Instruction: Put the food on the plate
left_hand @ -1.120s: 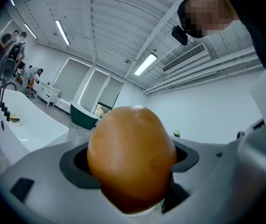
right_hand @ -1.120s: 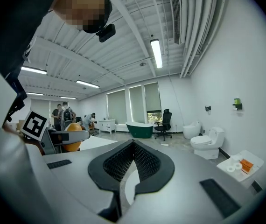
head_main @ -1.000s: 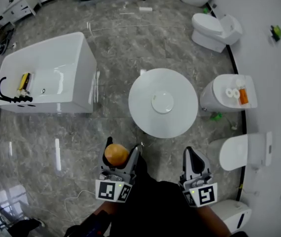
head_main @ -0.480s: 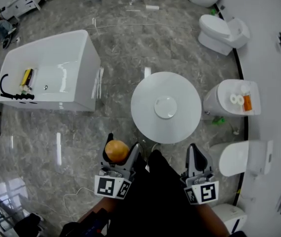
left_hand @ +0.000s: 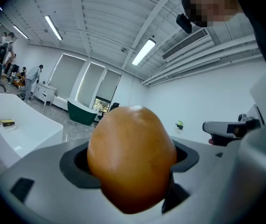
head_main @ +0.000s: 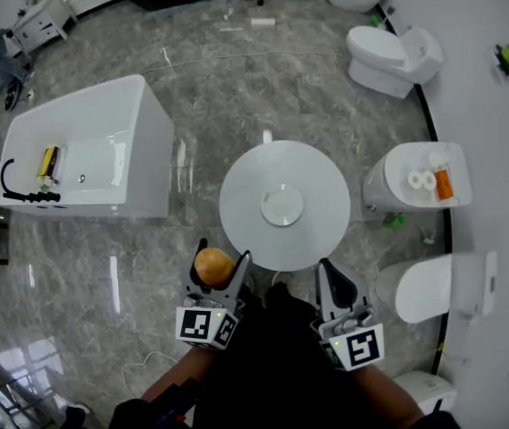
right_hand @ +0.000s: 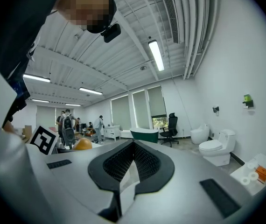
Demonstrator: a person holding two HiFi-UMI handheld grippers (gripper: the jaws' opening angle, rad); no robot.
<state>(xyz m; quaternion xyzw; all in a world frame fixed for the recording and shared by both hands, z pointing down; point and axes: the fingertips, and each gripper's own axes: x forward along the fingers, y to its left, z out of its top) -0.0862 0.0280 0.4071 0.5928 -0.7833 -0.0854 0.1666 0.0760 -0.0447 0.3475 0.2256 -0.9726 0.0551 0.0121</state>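
Found pinched between the jaws of the left gripper (head_main: 221, 259): one smooth, orange-brown, egg-shaped food item (head_main: 212, 264), filling the middle of the left gripper view. Carried in the air above the grey marble floor (head_main: 138, 248), just short of the table's near edge as seen in the head view; not yet over the plate.

At about 1 o'clock from the food: small white plate (head_main: 282, 206), bare, at the centre of a round white table (head_main: 246, 181). At 3 o'clock, well apart from the food: right gripper (head_main: 326, 271), jaws pressed together on nothing. At 10 o'clock, further off: white bathtub (head_main: 85, 146).

Step in hand, by judgement: transport of the food toward the plate; placement not yet done. Called for next: reach forward toward 1 o'clock until above the plate's centre, lower to contact, then spread the jaws slowly, against rolling of so round an item.
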